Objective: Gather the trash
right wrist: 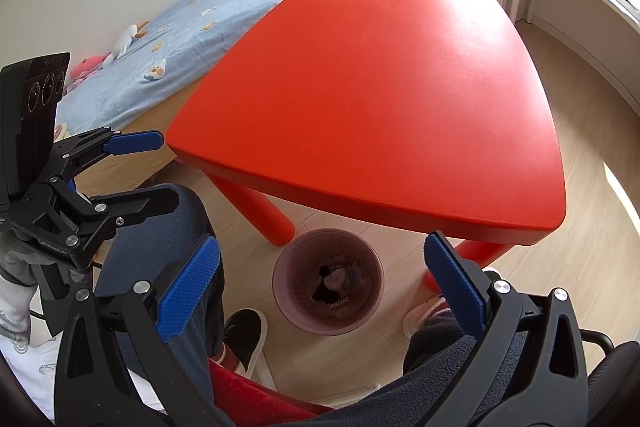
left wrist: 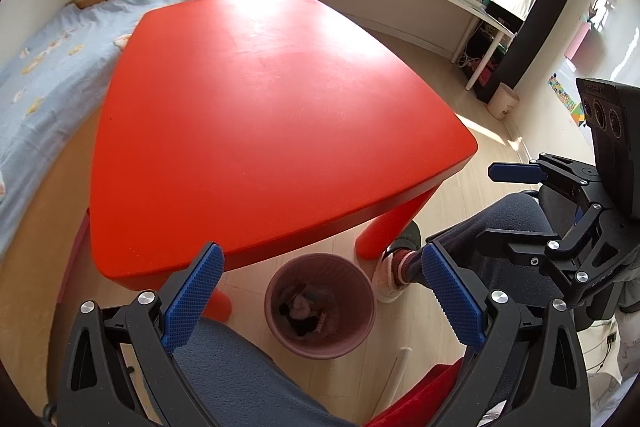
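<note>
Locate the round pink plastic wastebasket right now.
The round pink plastic wastebasket stands on the wood floor, lower centre in both wrist views, by the red table near legs.

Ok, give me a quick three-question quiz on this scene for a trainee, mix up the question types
1. True or false: the left gripper is shut on a piece of trash.
2. Where does the pink bin stand? A) on the red table B) on the floor by the table's near edge C) on the bed
3. Fill in: the right gripper's jaws are ____.

Key: 1 false, both grippers are open and hold nothing. 2 B, beside the red table leg; trash already lies inside. 3 open.
</note>
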